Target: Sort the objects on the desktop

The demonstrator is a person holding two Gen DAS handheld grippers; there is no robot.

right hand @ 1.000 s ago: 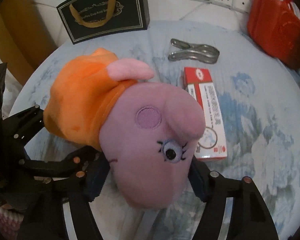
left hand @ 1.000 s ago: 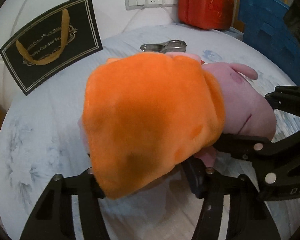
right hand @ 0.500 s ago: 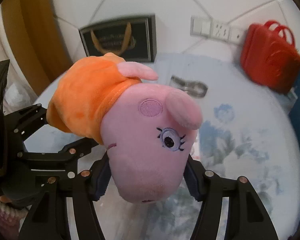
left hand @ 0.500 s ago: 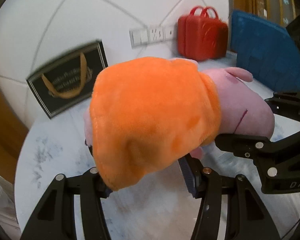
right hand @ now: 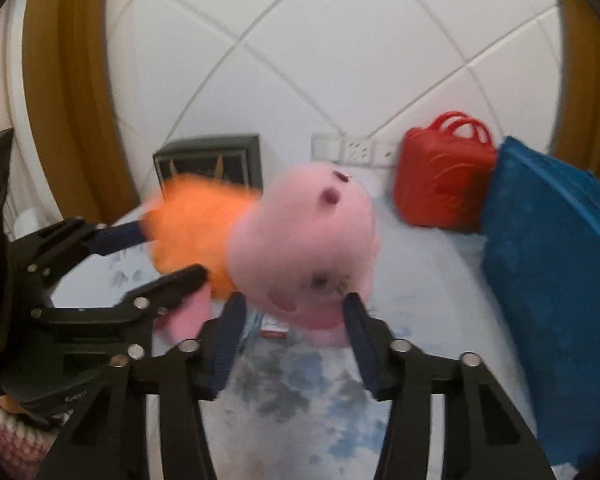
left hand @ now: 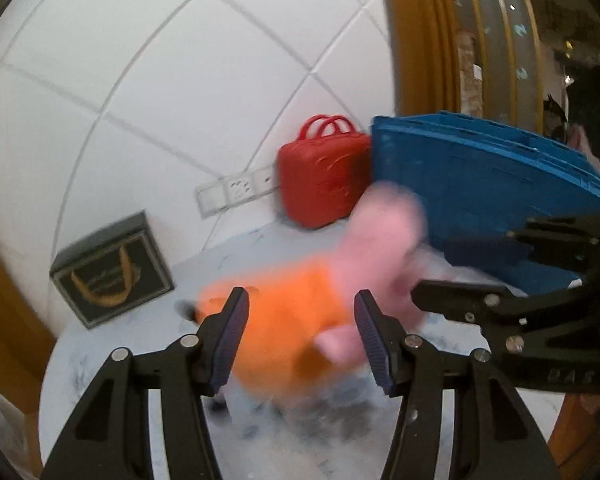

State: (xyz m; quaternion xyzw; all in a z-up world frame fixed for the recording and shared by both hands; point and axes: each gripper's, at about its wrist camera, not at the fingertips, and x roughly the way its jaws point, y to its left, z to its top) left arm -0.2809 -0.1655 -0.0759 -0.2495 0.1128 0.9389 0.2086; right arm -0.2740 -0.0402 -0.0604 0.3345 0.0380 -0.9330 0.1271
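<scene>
The plush pig (right hand: 300,248) is smeared by motion blur, so its face cannot be made out. It hides most of a small box (right hand: 274,330). The crate (right hand: 552,312) is cut off at the right edge.

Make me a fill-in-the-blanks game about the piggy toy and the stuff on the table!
1. The plush pig wears an ___ dress.
2. The little case with two handles is ___.
3. The crate right beside the case is ___.

Missing words: orange, red, blue.
</scene>
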